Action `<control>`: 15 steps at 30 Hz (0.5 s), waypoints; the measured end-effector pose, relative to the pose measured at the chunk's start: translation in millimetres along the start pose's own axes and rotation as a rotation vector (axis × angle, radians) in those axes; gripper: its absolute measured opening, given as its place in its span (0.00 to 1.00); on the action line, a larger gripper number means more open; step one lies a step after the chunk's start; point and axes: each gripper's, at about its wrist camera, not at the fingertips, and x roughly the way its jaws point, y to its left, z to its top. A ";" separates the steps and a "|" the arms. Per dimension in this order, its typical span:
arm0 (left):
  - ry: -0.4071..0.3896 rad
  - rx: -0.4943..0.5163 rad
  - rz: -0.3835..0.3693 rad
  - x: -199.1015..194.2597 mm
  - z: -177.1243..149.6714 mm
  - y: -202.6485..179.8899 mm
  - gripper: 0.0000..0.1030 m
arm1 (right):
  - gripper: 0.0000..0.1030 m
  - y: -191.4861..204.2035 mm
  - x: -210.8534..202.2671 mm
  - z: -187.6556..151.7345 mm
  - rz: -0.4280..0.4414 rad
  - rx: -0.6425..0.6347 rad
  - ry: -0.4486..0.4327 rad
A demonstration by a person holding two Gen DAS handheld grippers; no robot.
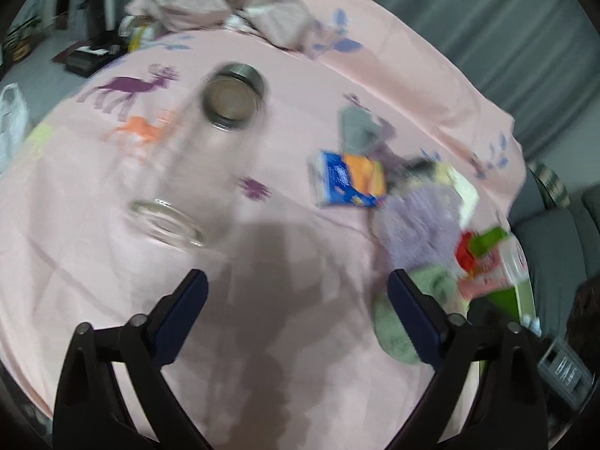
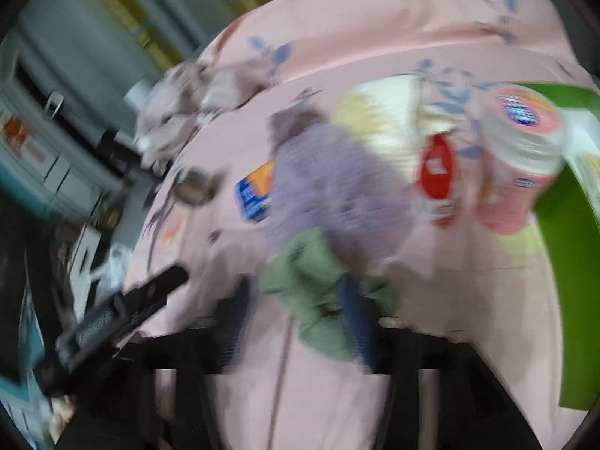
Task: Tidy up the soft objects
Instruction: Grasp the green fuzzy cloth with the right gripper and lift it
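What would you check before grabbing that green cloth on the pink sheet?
1. Left gripper open and empty: ok, fingers wide apart with only the sheet between them.
2. Right gripper lined up on the green cloth: ok, the cloth lies between its fingers.
3. Right gripper shut on the cloth: cannot tell, the picture is too blurred.
4. Green cloth free to lift: not ok, the purple cloth seems to overlap its top edge.
5. Hard things out of the way: ok, the glass jar, metal lid and blue box lie apart from the green cloth.
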 end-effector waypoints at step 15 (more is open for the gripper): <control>0.143 0.091 -0.182 55.7 -42.5 -47.4 0.34 | 0.65 -24.8 41.3 -6.7 0.005 0.104 0.131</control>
